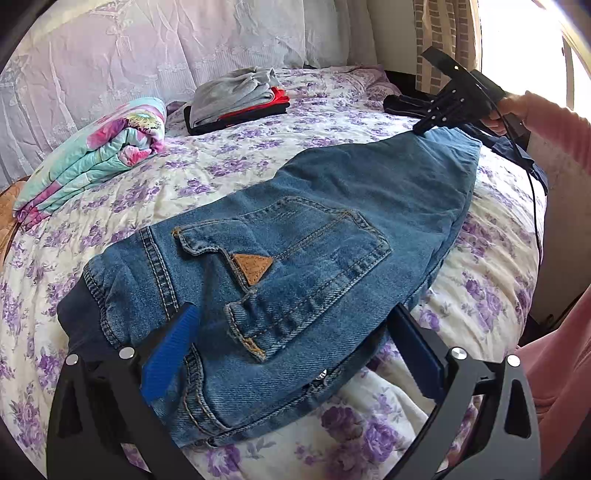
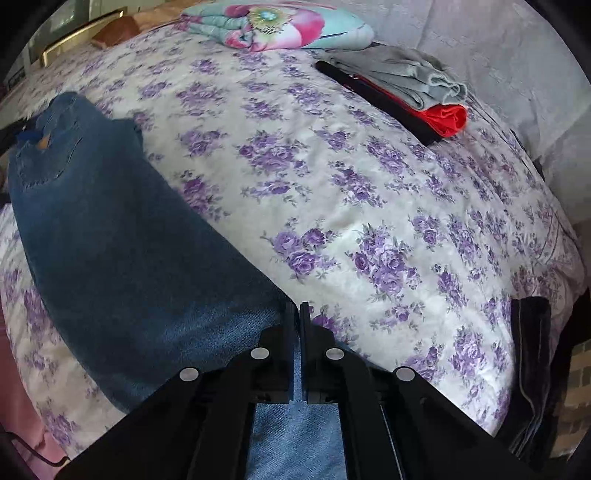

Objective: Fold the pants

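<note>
Blue denim pants [image 1: 295, 236] lie folded lengthwise on the floral bedspread [image 1: 192, 177], back pocket with a tan triangle patch up. My left gripper [image 1: 295, 339] is open, its blue-padded fingers [image 1: 170, 354] spread over the waistband end. My right gripper [image 2: 298, 314] is shut on the leg end of the pants [image 2: 122, 266]; it also shows in the left wrist view [image 1: 424, 127] at the far end of the denim, held by a hand.
A stack of folded grey, red and black clothes [image 1: 240, 99] [image 2: 406, 92] sits at the back of the bed. A rolled floral quilt [image 1: 96, 147] [image 2: 280, 26] lies nearby. Dark garments [image 2: 532, 369] lie at the bed's edge.
</note>
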Tool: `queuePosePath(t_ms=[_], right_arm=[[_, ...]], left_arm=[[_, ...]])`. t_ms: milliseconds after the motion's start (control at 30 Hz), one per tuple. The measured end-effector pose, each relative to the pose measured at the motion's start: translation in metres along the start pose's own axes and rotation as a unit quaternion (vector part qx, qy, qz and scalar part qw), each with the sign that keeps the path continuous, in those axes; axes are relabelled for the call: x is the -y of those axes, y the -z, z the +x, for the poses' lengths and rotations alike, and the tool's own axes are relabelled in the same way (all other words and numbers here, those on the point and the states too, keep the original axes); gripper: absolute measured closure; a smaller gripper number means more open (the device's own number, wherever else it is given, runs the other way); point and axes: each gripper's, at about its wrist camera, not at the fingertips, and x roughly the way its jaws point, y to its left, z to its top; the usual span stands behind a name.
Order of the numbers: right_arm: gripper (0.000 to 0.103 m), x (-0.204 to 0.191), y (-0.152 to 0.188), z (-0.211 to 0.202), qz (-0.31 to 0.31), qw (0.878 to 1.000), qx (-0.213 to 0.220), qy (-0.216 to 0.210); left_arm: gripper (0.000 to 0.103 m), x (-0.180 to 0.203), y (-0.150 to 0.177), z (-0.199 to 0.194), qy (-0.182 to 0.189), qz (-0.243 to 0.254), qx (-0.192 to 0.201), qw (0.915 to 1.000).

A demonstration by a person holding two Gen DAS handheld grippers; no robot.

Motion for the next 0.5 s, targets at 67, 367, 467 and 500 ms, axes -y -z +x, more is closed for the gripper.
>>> queuePosePath(t_ms=[67, 367, 467, 500], right_arm=[[0.1, -0.005, 0.005, 0.017, 0.003, 1.0, -0.007, 0.007], [0.067, 0.052, 0.052, -0.046, 0.255, 0.954, 0.15, -0.054], [0.053, 0.037, 0.085, -0.046, 0.278, 0.944, 0.168, -0.065], [0.048, 0.029, 0.094, -0.04, 0.272, 0.948, 0.158, -0.053]], left_arm=[[0.004, 0.0, 0.0, 0.0, -0.001, 0.001, 0.0, 1.0], [0.004, 0.003, 0.0, 0.0, -0.001, 0.002, 0.001, 1.0], [0.004, 0.002, 0.001, 0.0, -0.002, 0.003, 0.0, 1.0], [0.004, 0.002, 0.0, 0.0, -0.001, 0.003, 0.0, 1.0]])
